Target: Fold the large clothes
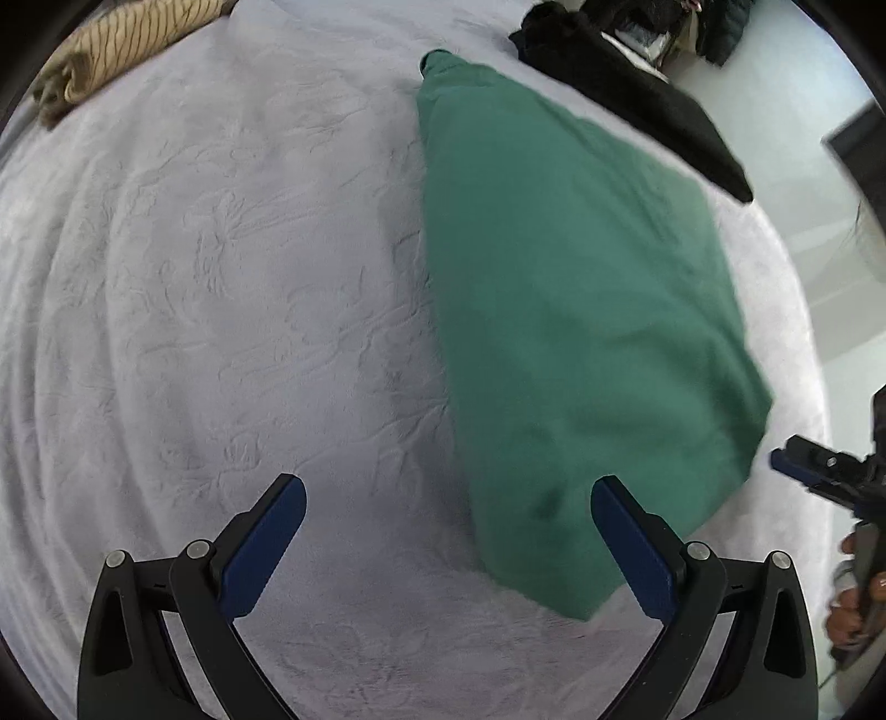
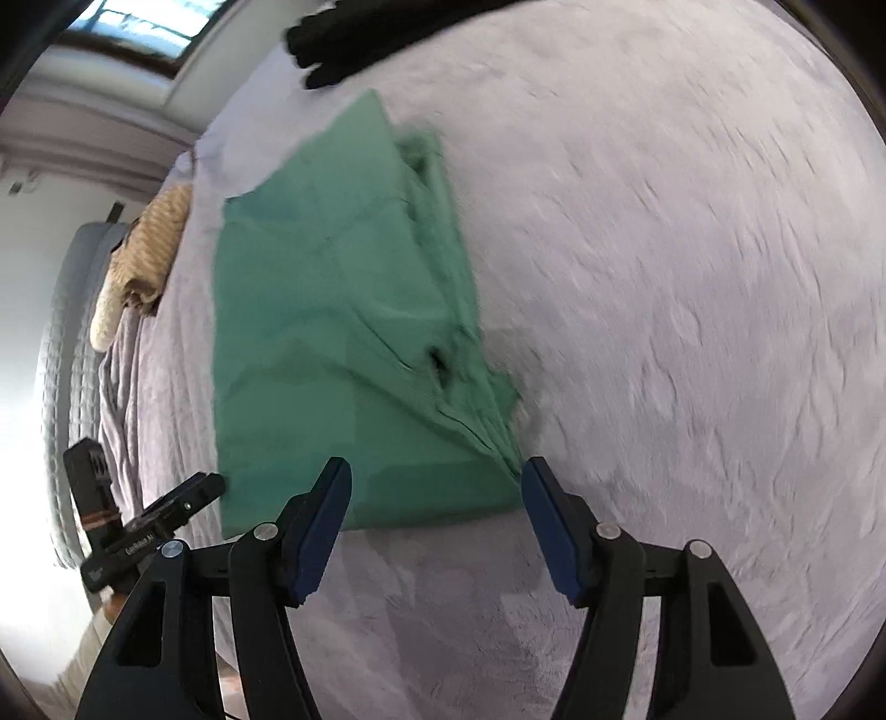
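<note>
L wrist view: our left claw stands wide open w/ nothing between the blue pads, hanging over the grey bedspread. The folded green garment lies flat on the bed at approx 1 o'clock from the claw; its near corner passes just behind the right finger, not between the pads. Long axis runs from 6 to 12 o'clock, narrowing to a point at the far end. Plenty of bare bedspread from 9 thru 12 o'clock. A black garment sits beyond it at 1 o'clock, a striped tan one far off at 10 o'clock. The bed edge curves down the right side; our right claw shows there at 3 o'clock.

R wrist view (blurred): our right claw is open too, pads clear of the cloth. The green garment lies at 11–12 o'clock, its near hem just past the fingertips, stacked fold edges along its right side. Long axis approx 6 to 12 o'clock. Open bedspread from 12 thru 4 o'clock; bed edge on the left, w/ the left claw at 9 o'clock.
</note>
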Demonstrator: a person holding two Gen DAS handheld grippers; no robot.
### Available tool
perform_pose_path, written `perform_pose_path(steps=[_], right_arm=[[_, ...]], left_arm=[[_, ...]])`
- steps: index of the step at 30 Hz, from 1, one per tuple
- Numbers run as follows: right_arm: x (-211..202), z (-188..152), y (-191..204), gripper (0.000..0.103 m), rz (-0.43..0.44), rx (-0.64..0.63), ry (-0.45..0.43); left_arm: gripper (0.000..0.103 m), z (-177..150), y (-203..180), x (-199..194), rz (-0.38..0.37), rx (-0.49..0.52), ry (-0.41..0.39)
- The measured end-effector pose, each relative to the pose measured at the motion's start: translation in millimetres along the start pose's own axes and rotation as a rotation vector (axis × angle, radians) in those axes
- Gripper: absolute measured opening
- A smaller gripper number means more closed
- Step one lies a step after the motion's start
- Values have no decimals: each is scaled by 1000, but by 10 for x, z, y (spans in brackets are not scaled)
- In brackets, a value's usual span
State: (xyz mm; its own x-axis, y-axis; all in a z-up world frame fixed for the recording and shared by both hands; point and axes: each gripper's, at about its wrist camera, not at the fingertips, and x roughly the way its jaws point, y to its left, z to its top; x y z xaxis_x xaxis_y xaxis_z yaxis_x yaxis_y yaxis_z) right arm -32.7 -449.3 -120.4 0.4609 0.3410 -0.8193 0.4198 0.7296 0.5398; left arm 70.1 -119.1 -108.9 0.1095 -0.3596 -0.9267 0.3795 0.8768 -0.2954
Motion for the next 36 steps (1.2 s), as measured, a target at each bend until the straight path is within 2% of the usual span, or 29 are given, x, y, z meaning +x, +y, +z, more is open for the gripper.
perform_pose_path(steps=[6,16,19,22,24,27,30,36], right_arm=[[27,178,57,69,9,-9,-27],[131,446,-13,69,44,2,-30],[208,571,-68,69,76,15,-19],[334,739,-149,69,134,33,-14],[451,843,-215,69,181,57,2],[698,1007,-281,69,266,81,45],[915,1148,-306,69,289,75,69],[1175,1380,-214,71,389,80,92]], left_arm=[[103,165,21,3,24,-16,-8],[103,338,-103,183,-47,-13,18],[103,356,-84,255,-89,-17,42],[103,379,-64,332,-190,-29,76],[103,405,-59,401,-225,-38,96],[103,464,-91,536,-252,-38,118],[103,504,-142,683,-270,-40,147],[103,545,-264,843,-252,-16,165]])
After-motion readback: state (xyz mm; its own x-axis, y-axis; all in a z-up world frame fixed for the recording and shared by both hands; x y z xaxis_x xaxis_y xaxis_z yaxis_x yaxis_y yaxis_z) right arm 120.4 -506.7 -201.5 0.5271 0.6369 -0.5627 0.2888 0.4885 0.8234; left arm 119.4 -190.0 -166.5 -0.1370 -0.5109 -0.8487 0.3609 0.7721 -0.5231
